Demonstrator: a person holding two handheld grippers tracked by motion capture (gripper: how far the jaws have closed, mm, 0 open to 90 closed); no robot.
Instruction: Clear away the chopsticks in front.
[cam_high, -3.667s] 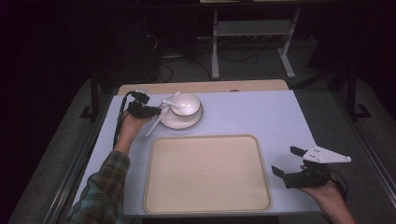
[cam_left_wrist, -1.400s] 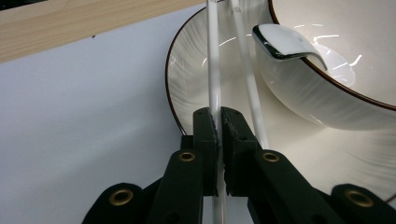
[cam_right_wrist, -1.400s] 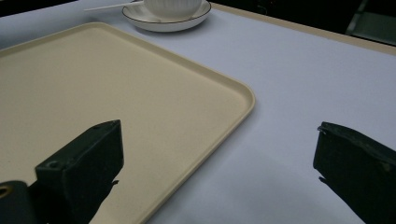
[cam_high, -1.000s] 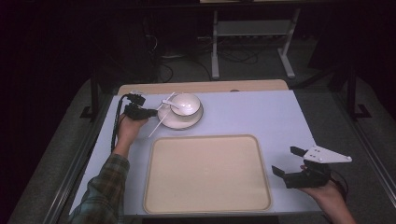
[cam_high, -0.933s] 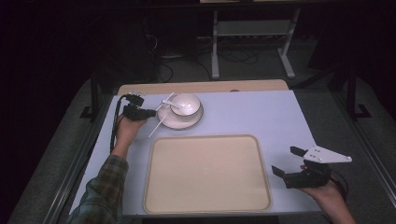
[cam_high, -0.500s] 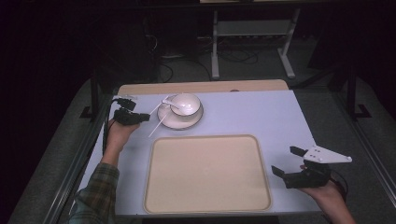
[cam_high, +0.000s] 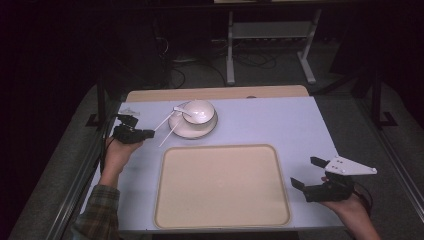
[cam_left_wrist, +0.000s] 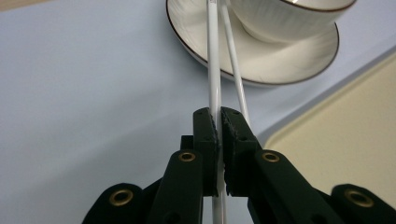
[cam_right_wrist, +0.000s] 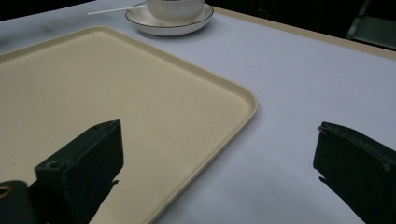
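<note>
A: Looking down from the high view, the left tool (cam_high: 142, 134) sits at the worktop's (cam_high: 280, 125) left edge, just beside the saucer (cam_high: 193, 129) with the white cup (cam_high: 200, 111) on it. Two thin white sticks (cam_high: 165, 129) run from the saucer's rim toward that tool. The forearm in a plaid sleeve (cam_high: 100, 212) comes up along the left side, hand level, tool pointing right.

B: And the right tool (cam_high: 306, 172)?

A: Spread wide, empty, resting past the beige tray's (cam_high: 220, 187) right edge.

B: What does the left gripper view add?

A: The left tool (cam_left_wrist: 219, 128) is pressed together on one white stick (cam_left_wrist: 213, 60), pinching it near its lower end; the second stick (cam_left_wrist: 233, 65) lies just beside. They look light, smooth and slightly bendy, so I'd judge the grip should stay near the end, gentle but firm. The saucer (cam_left_wrist: 261, 65) looks like fragile porcelain.

B: Right gripper view?

A: Its black jaws stand far apart over the tray (cam_right_wrist: 116, 93) corner, cup (cam_right_wrist: 175, 7) and saucer (cam_right_wrist: 168, 22) well off.
</note>
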